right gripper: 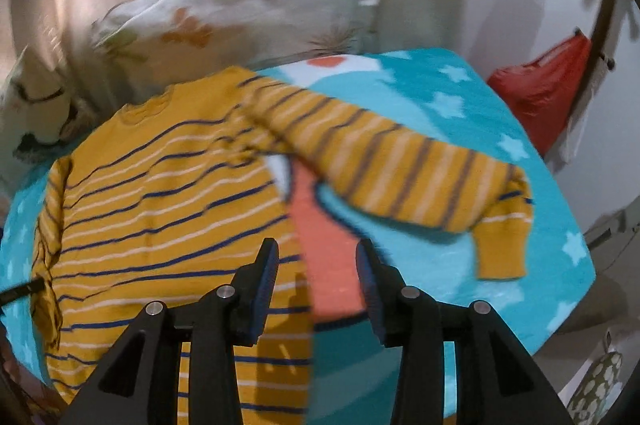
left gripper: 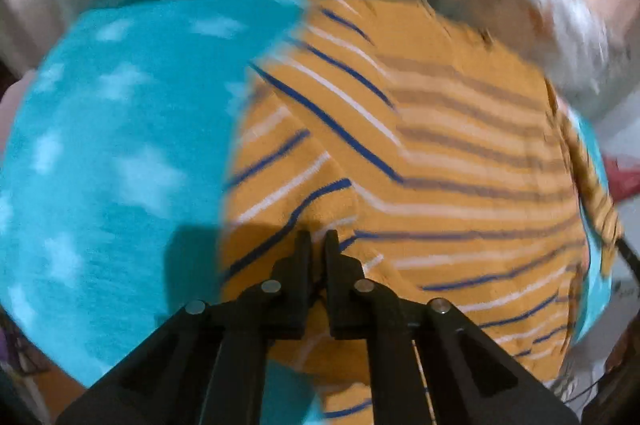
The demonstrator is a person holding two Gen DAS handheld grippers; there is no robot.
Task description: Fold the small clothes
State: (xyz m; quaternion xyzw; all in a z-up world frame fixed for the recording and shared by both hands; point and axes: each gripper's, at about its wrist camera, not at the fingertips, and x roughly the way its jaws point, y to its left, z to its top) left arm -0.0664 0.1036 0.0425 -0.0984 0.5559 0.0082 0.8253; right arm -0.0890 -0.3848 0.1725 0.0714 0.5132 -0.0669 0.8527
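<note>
A small mustard-yellow sweater (right gripper: 160, 193) with blue and white stripes lies on a turquoise star-patterned blanket (right gripper: 460, 97). Its left side is folded over the body, seen in the left wrist view (left gripper: 460, 145). My left gripper (left gripper: 318, 237) is shut on a fold of the sweater's sleeve (left gripper: 288, 177) and holds it over the body. My right gripper (right gripper: 316, 249) is open and empty, above the sweater's right edge. The right sleeve (right gripper: 400, 169) lies stretched out to the right on the blanket, cuff (right gripper: 502, 245) bent down.
A white floral pillow (right gripper: 248, 5) lies behind the blanket. A red bag (right gripper: 540, 93) hangs at the right by the wall. An orange shape (right gripper: 324, 265) is printed on the blanket beside the sweater. The blanket's (left gripper: 100, 145) left part is bare.
</note>
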